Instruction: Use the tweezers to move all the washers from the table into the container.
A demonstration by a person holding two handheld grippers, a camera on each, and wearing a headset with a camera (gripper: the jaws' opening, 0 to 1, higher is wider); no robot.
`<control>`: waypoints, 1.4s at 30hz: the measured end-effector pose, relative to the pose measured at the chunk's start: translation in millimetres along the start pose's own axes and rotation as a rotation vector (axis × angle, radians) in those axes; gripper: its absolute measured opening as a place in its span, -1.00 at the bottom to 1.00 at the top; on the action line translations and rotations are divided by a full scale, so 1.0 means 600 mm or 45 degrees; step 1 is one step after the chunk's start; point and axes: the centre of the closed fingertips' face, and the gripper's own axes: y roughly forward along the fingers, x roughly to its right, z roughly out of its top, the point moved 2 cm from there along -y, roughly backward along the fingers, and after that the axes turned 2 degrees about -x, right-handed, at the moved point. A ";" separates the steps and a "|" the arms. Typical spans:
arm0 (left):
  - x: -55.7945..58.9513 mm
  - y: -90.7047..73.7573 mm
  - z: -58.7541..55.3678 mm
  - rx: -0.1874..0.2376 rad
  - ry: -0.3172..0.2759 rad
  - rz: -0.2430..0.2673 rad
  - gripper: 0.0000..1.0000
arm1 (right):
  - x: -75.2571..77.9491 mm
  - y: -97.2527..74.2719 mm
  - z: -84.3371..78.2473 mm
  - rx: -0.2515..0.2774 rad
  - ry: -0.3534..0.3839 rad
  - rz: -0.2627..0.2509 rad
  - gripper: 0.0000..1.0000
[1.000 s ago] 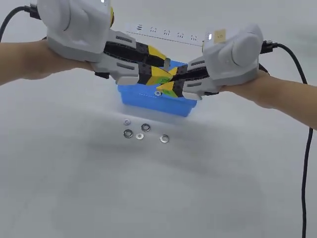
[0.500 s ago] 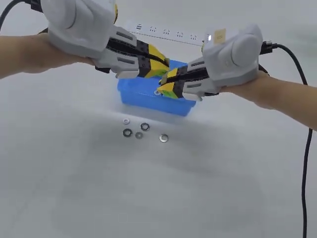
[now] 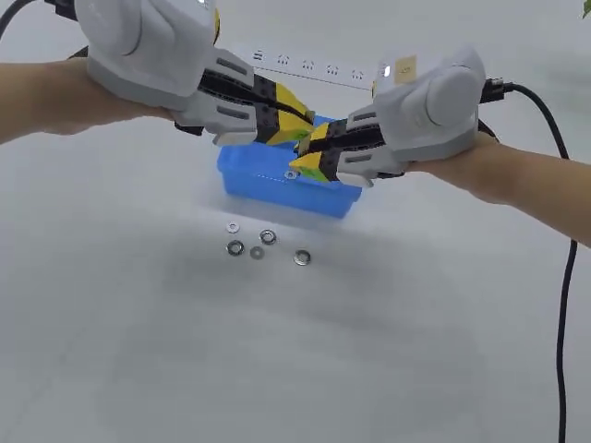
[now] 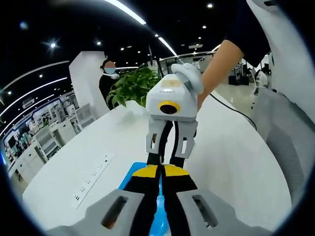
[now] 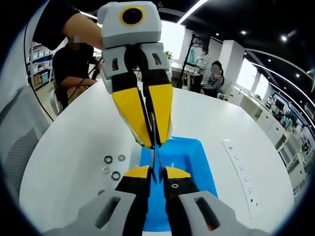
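Washers (image 3: 268, 237), flat steel rings, are scattered on the white bench (image 3: 277, 351) just before the blue rectangular plastic container (image 3: 277, 189). Thin metal tweezers (image 5: 155, 147) appear clamped in the right tool (image 3: 300, 164). The left tool (image 3: 307, 125) is pinched closed, nose to nose above the container.

The left hand-held gripper (image 3: 298, 130) and the right hand-held gripper (image 3: 297, 169) share rounded pale-grey shells, black linkages and yellow-tipped jaws. A black cable (image 3: 517, 86) leaves the right hand-held gripper's rear. The sleeve (image 4: 246, 27) is dark.
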 end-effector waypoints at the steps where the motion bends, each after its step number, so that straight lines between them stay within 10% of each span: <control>1: 0.000 -0.001 0.001 0.000 0.003 0.001 -0.90 | 0.000 -0.001 0.001 0.002 0.001 -0.004 -0.78; 25: 0.010 -0.028 0.037 0.046 0.021 0.026 -0.91 | -0.012 -0.048 0.019 0.046 -0.013 -0.096 -0.50; 42: 0.071 -0.027 0.038 0.052 0.035 -0.010 -0.91 | -0.070 -0.090 -0.013 0.101 0.164 -0.154 -0.24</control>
